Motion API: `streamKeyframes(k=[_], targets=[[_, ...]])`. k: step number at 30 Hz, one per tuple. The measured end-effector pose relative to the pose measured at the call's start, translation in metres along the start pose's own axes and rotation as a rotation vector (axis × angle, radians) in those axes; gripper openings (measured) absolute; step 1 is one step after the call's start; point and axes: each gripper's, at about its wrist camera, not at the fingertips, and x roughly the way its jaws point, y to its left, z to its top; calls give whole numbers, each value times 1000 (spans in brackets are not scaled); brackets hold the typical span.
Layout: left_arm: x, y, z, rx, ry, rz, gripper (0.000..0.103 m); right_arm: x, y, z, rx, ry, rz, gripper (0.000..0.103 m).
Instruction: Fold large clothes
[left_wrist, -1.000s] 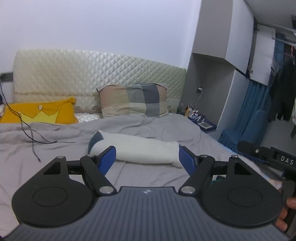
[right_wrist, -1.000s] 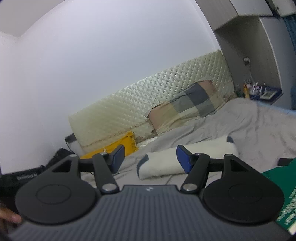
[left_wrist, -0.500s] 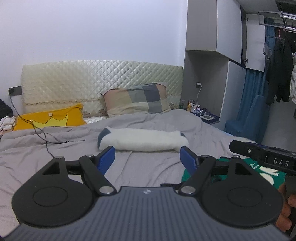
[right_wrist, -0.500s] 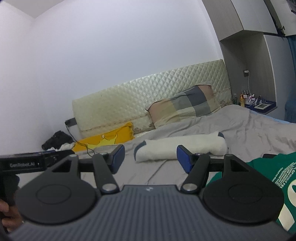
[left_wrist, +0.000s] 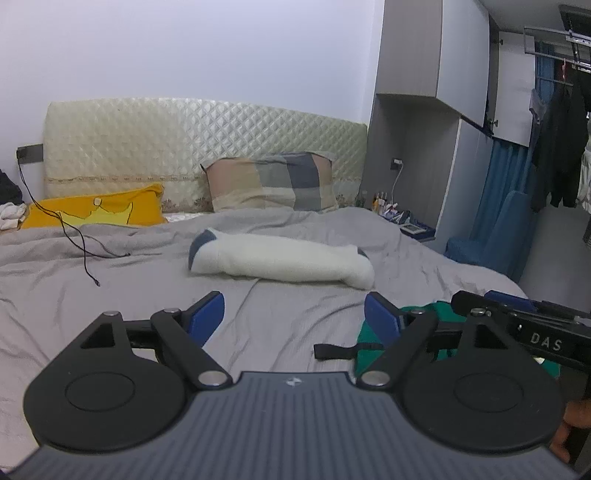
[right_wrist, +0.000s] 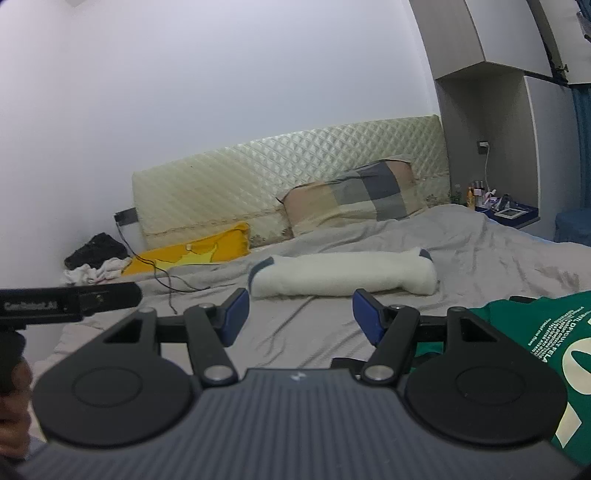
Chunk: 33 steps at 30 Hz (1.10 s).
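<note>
Both tools hover above the bed (left_wrist: 110, 280), nothing grasped. Left gripper (left_wrist: 293, 314): fingers (left_wrist: 207, 314) spread wide, released, only grey sheet between them. Right gripper (right_wrist: 297, 317): fingers (right_wrist: 364, 317) also spread, released, empty.

Task item is the green shirt (right_wrist: 546, 332) with pale lettering, lying on the near right part of the bed. In the left wrist view only a bunched bit of it (left_wrist: 373, 354) shows, just past the right finger, with a black strap (left_wrist: 332, 349) lying beside it. In the right wrist view it runs off the right edge, so its full layout cannot be told.

Farther off: a rolled white blanket (left_wrist: 280, 260) across the middle of the bed, a checked pillow (left_wrist: 271, 184) and a yellow pillow (left_wrist: 96, 210) by the headboard (left_wrist: 184, 147), and a black cable (left_wrist: 74, 236) at far left. None touch the shirt.

Step, as judged: approach, before the first grasp. No fold visible yet.

Next move likely calls for both grippers to swing right and dip down to the shirt, find an edge or corner each, and close on a single layer without pinching the sheet or the strap.
</note>
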Motion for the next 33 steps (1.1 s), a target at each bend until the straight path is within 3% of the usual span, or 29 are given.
streamKeyframes(k=[7, 18, 22, 33], targets=[[37, 5, -11, 3, 34, 17, 93, 32, -12, -24, -8, 45, -27, 66], [80, 11, -30, -14, 74, 43, 100, 46, -27, -43, -12, 40, -63, 70], [85, 7, -35, -2, 86, 45, 101, 45, -29, -44, -5, 21, -61, 101], [91, 7, -42, -17, 99, 71, 102, 50, -29, -49, -23, 34, -78, 103]])
